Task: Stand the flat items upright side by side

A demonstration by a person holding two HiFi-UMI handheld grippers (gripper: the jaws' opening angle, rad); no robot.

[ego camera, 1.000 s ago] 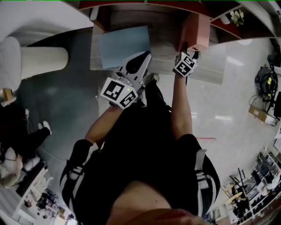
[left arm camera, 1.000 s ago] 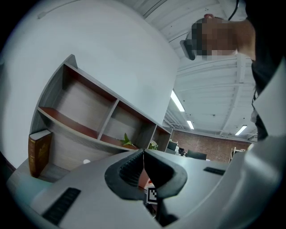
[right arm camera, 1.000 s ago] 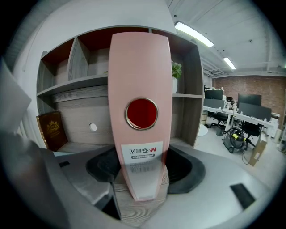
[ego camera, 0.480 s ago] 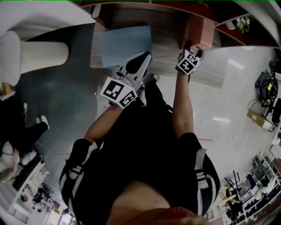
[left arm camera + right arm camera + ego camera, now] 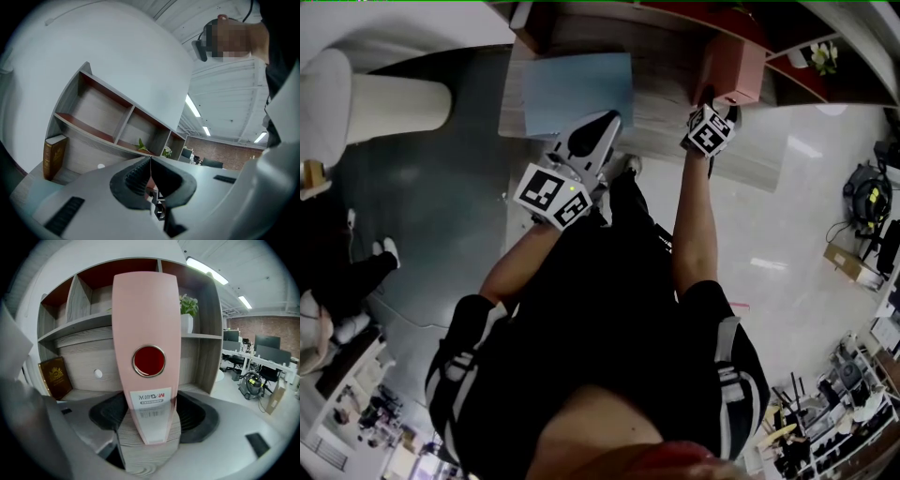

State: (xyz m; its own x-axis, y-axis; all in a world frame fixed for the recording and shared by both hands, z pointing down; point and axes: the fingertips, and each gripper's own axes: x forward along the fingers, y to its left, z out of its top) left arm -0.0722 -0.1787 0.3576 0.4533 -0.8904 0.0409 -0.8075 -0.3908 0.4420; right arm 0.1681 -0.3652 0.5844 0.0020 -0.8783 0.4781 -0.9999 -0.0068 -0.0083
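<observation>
R gripper [image 5: 147, 414] first: jaws wide and just been opening a touch, w/ the pink binder [image 5: 146, 324] between them, spine facing me. Pads look to sit against both sides of the spine, and I see no gap, so I'm calling it a light hold that's loosening. The binder is upright, its foot on the desk [image 5: 146, 456] right at the jaw mouth. The shelf unit [image 5: 206, 357] is behind it. A brown book [image 5: 55, 376] leans at the back, well off to the gripper's left.

L gripper [image 5: 151, 161]: jaws fully together, nothing in them, pointing level over the desk edge. In the head view the blue folder [image 5: 579, 91] lies flat just ahead of its tip, well apart from the binder, which is over on the R gripper's side.

Step in hand, I'd say, is letting go of the binder so it stands alone. To do that clean:
- Open both pads evenly so neither drags the spine sideways.
- Pause and check it isn't rocking.
- Pull straight back along the jaw line, no twist.
- A tall, narrow foot like that prob tips easily on a sideways nudge.

The folder looks to be next. L has to open first. A thin flat sheet on wood is hard to pinch, so prob slide it to the desk edge or lift a corner, then stand it beside the binder.
</observation>
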